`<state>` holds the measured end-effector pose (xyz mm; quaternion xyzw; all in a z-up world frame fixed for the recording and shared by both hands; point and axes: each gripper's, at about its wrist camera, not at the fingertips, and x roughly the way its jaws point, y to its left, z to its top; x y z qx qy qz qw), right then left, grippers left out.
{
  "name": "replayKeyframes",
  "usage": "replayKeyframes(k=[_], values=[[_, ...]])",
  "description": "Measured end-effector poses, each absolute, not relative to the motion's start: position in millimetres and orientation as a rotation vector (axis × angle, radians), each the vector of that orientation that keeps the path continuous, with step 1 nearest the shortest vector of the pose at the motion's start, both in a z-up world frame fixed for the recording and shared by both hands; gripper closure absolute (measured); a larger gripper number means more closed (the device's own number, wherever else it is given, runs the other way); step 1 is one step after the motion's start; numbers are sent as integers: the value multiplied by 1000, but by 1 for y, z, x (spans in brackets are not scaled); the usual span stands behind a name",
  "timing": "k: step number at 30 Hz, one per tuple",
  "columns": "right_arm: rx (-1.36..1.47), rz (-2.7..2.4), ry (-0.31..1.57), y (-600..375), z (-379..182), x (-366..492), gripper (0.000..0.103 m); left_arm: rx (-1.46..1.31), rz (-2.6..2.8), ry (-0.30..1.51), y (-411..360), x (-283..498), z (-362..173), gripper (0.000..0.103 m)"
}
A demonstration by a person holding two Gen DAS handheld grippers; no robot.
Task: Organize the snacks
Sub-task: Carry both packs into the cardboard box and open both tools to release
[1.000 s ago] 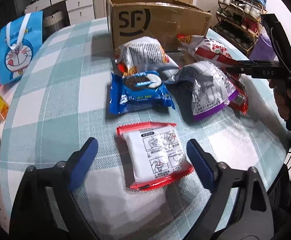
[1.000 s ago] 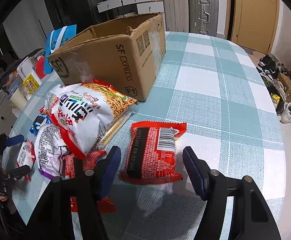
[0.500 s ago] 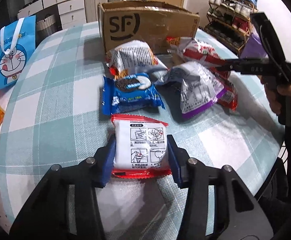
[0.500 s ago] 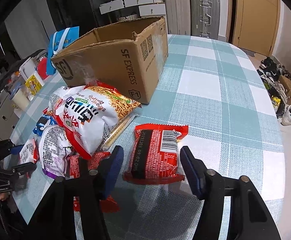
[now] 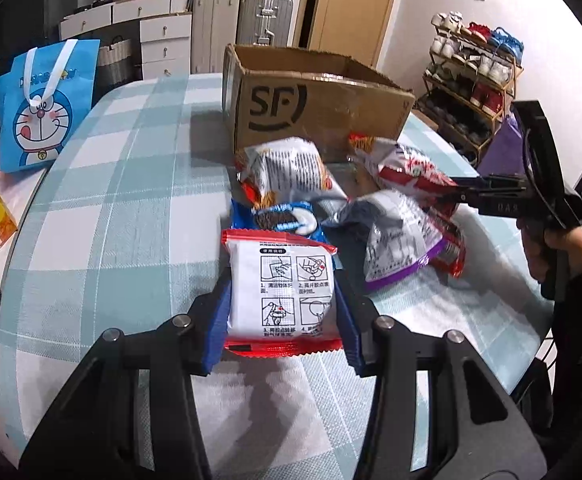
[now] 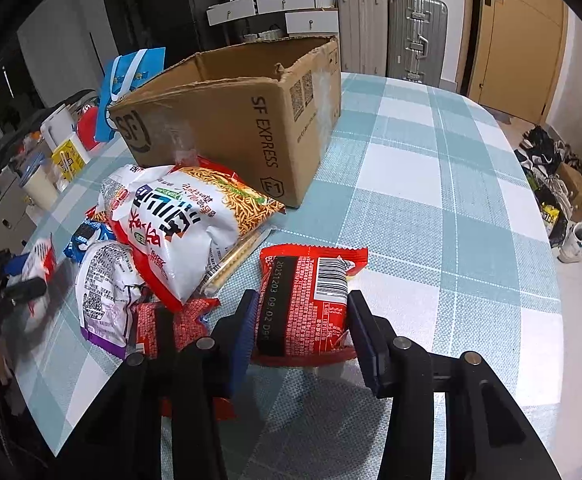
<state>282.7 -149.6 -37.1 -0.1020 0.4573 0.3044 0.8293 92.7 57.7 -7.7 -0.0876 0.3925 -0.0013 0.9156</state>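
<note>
My left gripper is shut on a white packet with red edges and holds it lifted above the checked table. My right gripper is shut on a red packet with a barcode, low at the table. An open SF cardboard box stands at the back and also shows in the right wrist view. Between lie a blue cookie pack, a purple-edged white bag and a large noodle-snack bag.
A blue Doraemon bag stands at the table's far left edge. A second red packet lies left of my right gripper. A straw-like tube lies beside the noodle bag. Suitcases and a shoe rack stand beyond the table.
My left gripper closed on the white packet and lifted it toward the box. My right gripper moved forward and closed on the red barcode packet.
</note>
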Motion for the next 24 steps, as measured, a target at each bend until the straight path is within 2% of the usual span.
replayKeyframes(k=[24], values=[[-94,694,806,-174,32,264,58,-195,62,695,69,139,33,59]])
